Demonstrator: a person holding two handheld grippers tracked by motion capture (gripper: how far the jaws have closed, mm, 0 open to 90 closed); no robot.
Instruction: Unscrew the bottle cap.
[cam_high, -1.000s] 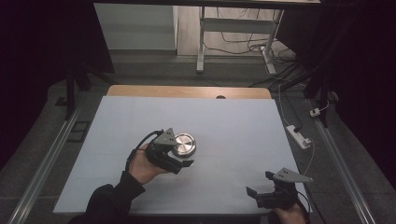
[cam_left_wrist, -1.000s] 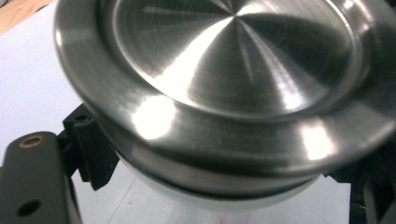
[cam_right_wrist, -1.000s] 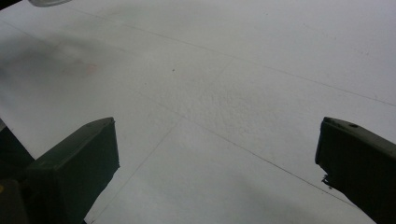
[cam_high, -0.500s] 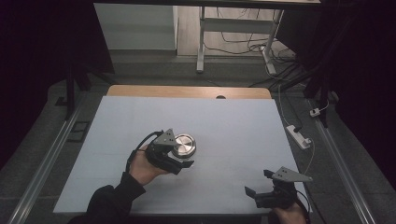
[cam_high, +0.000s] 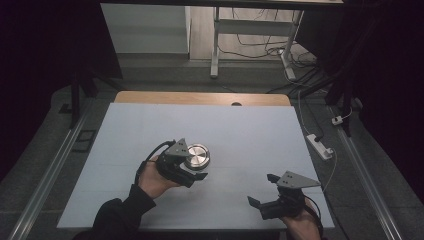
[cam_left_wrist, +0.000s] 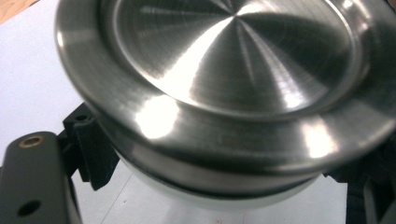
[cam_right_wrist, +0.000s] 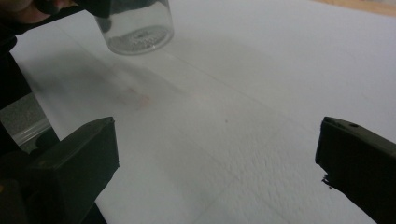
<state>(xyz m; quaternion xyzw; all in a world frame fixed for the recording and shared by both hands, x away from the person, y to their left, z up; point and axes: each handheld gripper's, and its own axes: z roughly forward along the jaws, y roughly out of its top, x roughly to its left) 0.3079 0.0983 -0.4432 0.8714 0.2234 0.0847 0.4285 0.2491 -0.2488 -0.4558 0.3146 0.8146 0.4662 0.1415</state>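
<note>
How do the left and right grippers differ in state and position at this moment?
The left gripper is shut on the clear glass jar with a brushed steel lid, while the right gripper is open and holds nothing. The left one sits near the middle of the white table; the right one is low by the near edge. Both are black, hand-held, with a grey three-cornered plate on top.

My right tongs (cam_right_wrist: 217, 163) sit wide open over the white surface (cam_right_wrist: 261, 84). A clear jar (cam_right_wrist: 136, 25) is top left, lifted off it and clamped by the other tongs.
</note>
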